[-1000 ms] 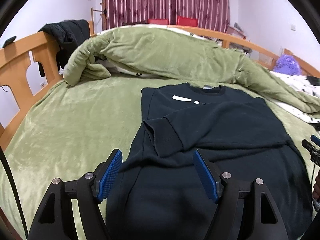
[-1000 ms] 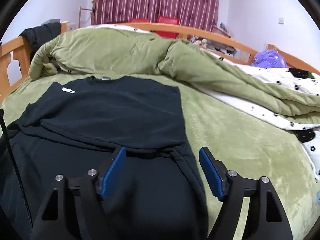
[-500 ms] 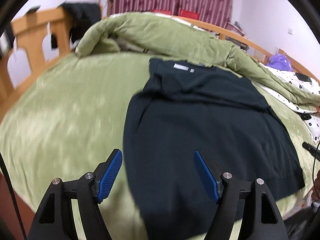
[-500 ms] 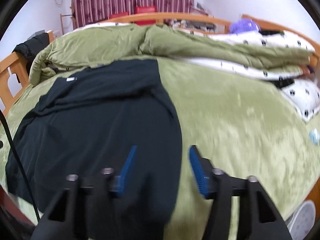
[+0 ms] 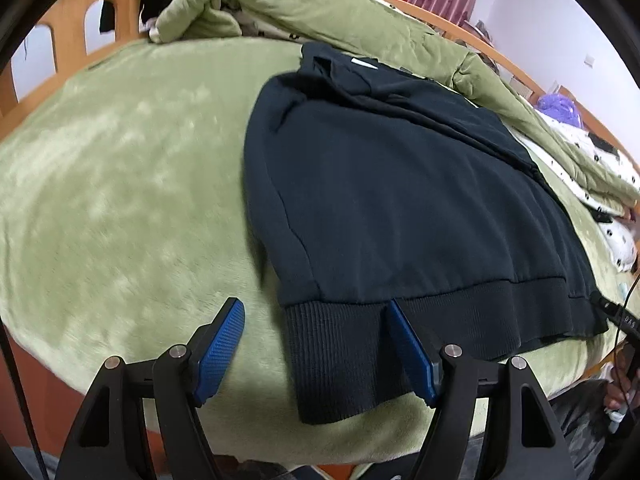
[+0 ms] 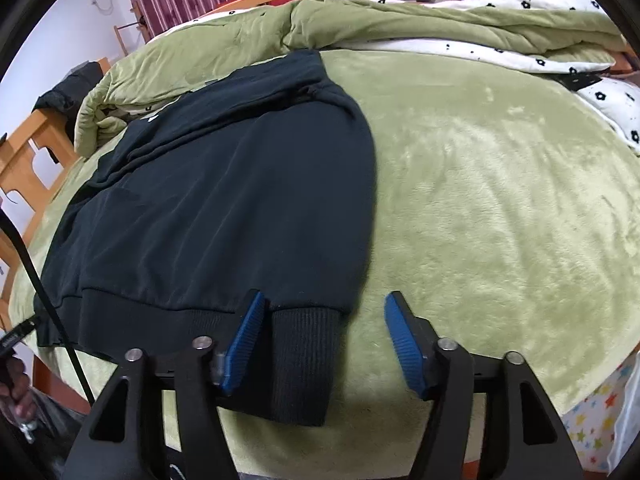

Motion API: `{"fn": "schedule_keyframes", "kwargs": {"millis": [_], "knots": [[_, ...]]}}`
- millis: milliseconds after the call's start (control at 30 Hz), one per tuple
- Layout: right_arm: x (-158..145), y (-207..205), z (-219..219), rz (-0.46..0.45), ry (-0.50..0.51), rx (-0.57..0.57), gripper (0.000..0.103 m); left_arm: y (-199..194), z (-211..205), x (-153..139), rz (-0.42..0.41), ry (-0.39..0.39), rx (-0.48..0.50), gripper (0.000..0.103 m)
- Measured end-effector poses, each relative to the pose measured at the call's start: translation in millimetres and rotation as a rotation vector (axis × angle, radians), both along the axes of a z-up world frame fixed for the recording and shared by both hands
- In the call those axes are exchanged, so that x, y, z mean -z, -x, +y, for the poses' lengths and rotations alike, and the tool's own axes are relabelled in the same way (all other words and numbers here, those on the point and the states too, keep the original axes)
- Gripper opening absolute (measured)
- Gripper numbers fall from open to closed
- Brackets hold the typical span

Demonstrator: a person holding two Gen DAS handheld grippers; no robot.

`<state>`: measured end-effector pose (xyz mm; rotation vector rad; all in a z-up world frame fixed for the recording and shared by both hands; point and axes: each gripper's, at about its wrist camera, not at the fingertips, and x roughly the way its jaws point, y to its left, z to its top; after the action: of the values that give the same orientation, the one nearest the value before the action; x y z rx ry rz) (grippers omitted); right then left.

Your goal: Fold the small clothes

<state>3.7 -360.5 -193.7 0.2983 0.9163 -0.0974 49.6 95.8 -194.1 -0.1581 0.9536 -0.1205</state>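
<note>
While the dark knit sweatshirt (image 5: 392, 200) is lying flat on the plush green bed (image 5: 120, 184), sleeves folded in, both grippers are hovering open at its ribbed hem (image 6: 304, 360). Left gripper (image 5: 314, 350) and right gripper (image 6: 324, 344) are now lower and nearer the hem than before; the right's jaws have just been reopening, pressing nothing.

My right claw (image 6: 322, 344) hangs over the near edge of the green bed (image 6: 500, 208), its jaws just having widened. The ribbed hem corner of the dark sweatshirt (image 6: 224, 208) lies between my blue fingertips (image 6: 248, 328), ungripped.
</note>
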Motion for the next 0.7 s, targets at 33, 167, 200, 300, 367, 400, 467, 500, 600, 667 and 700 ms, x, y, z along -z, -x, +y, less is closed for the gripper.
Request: {"fn": "schedule_keyframes", "kwargs": {"millis": [33,167,200,300,367,400,467,500,600,667,700], "knots": [[2,-3,2,0.007,0.007,-0.002,0.069,-1,0,1,-0.002,0.009,-0.005,0.071],[9,-13,9,0.029,0.026,-0.013,0.072,-6,-3,4,-0.020,0.030,-0.024,0.071],[9,-17,10,0.030,0.034,-0.012,0.072,-7,-5,4,-0.026,0.026,-0.026,0.066],[13,-26,16,0.034,0.064,0.001,0.063,-10,-10,3,-0.036,0.023,-0.030,0.039],[12,-28,24,0.022,0.106,-0.031,0.043,-10,-10,-2,-0.038,-0.007,-0.049,0.018],[9,-27,27,0.009,0.117,-0.049,0.023,-11,-9,-4,-0.036,-0.009,-0.044,0.013],[4,-24,25,-0.007,0.085,-0.064,0.015,-11,0,-10,-0.034,0.035,-0.050,0.012],[2,-21,23,-0.012,0.076,-0.055,0.014,-9,4,-13,-0.032,0.059,-0.053,0.011],[-4,-11,10,-0.019,0.003,-0.027,0.013,2,18,-25,-0.044,0.116,-0.048,0.011],[-9,-2,3,-0.036,-0.052,-0.024,0.013,11,22,-32,-0.059,0.110,-0.038,0.011],[-13,4,2,-0.042,-0.069,-0.025,0.013,16,24,-35,-0.064,0.104,-0.031,0.011]]}}
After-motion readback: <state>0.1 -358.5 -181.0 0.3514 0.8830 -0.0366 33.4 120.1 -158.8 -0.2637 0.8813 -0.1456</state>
